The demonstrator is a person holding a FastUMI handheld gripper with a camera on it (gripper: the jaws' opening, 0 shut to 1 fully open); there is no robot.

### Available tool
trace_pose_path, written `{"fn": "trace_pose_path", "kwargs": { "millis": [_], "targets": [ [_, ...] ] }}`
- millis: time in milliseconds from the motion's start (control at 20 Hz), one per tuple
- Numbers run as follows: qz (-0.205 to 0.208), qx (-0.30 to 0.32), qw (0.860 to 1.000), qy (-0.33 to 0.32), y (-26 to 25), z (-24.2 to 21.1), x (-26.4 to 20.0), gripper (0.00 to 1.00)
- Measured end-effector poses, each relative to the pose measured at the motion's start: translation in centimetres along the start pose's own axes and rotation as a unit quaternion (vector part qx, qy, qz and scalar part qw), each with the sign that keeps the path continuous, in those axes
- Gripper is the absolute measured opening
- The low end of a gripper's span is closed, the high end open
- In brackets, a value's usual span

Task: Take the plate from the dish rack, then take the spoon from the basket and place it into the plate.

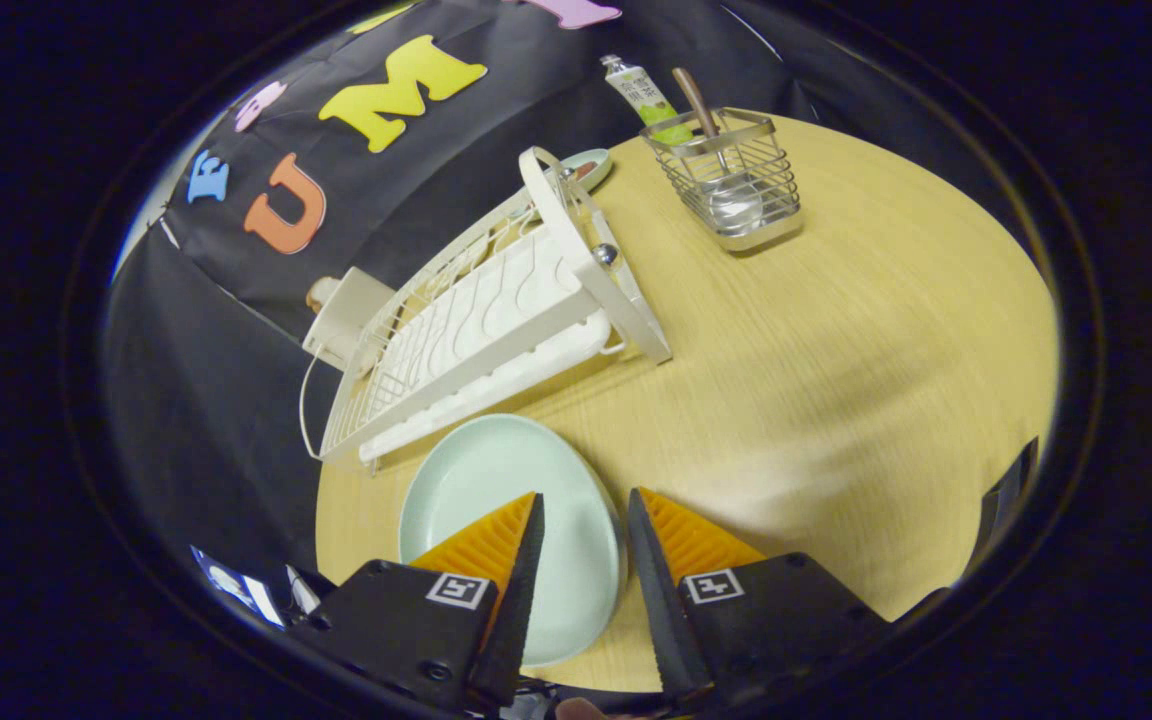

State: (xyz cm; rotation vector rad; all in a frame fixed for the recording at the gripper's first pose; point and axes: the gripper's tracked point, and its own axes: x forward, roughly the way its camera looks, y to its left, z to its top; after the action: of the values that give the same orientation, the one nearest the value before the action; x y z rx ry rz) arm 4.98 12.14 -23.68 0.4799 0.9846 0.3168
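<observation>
A pale green plate (496, 480) lies flat on the wooden table (836, 350), just in front of the white dish rack (496, 310). My gripper (586, 494) is open above the plate. The plate's right rim runs through the gap between the fingers, and neither finger presses on it. One finger (496, 550) covers part of the plate. The spoon (726, 180) stands bowl down in a wire basket (766, 200) far beyond the fingers, past the rack, with its brown handle sticking up.
The rack lies tilted across the table's left side. A small pale dish (591, 160) peeks out behind the rack's far end. A green and white tube (641, 95) stands behind the basket. A white box (341, 310) sits by the rack's left side.
</observation>
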Motion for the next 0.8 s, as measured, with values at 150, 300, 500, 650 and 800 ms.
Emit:
{"fn": "trace_pose_path", "kwargs": {
  "millis": [150, 300, 500, 650, 800],
  "targets": [
    [-0.021, -0.042, 0.997, -0.058, -0.4, 1.6, -1.8, 0.61],
    [-0.058, -0.104, 0.984, -0.134, -0.9, 3.9, -4.7, 0.67],
    [-0.123, -0.189, 0.942, -0.250, -1.7, 8.5, -9.5, 0.83],
    [-0.154, -0.206, 0.917, -0.306, -2.6, 11.7, -12.0, 1.00],
    [-0.169, -0.207, 0.903, -0.337, -3.3, 15.2, -13.5, 1.00]
  ]
}}
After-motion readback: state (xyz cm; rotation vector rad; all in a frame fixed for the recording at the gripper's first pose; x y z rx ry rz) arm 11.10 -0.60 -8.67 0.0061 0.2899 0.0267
